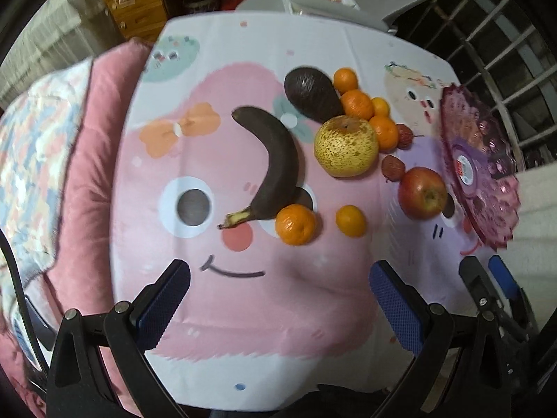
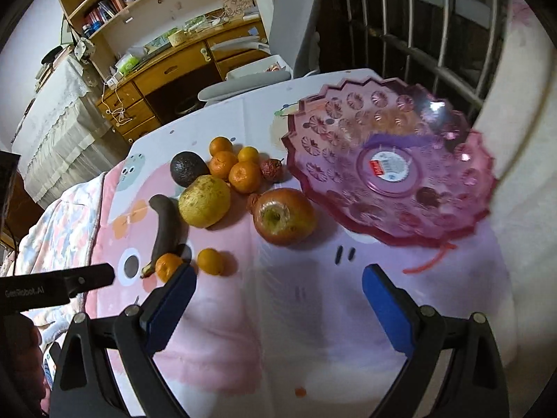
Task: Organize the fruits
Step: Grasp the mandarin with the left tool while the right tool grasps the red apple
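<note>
On the cartoon tablecloth (image 1: 243, 313), a blackened banana (image 1: 278, 160), pear (image 1: 345, 146), apple (image 1: 422, 191) and tangerines (image 1: 355, 104) are lying loose beside the pink plate (image 2: 390, 170). Left gripper (image 1: 278, 299) and right gripper (image 2: 278, 299) are hovering wide apart, holding nothing.

Bare cloth (image 2: 278, 331) before fruit; plate (image 2: 390, 170) blocks right.

I'm seeing my left tongs (image 1: 280, 291) showing black triangular arms with silver screws and blue dimpled pads (image 1: 397, 308); a black cable is trailing at the left edge. My right tongs (image 2: 276, 294) are wearing the same black frame and smooth blue pads (image 2: 383, 308).
</note>
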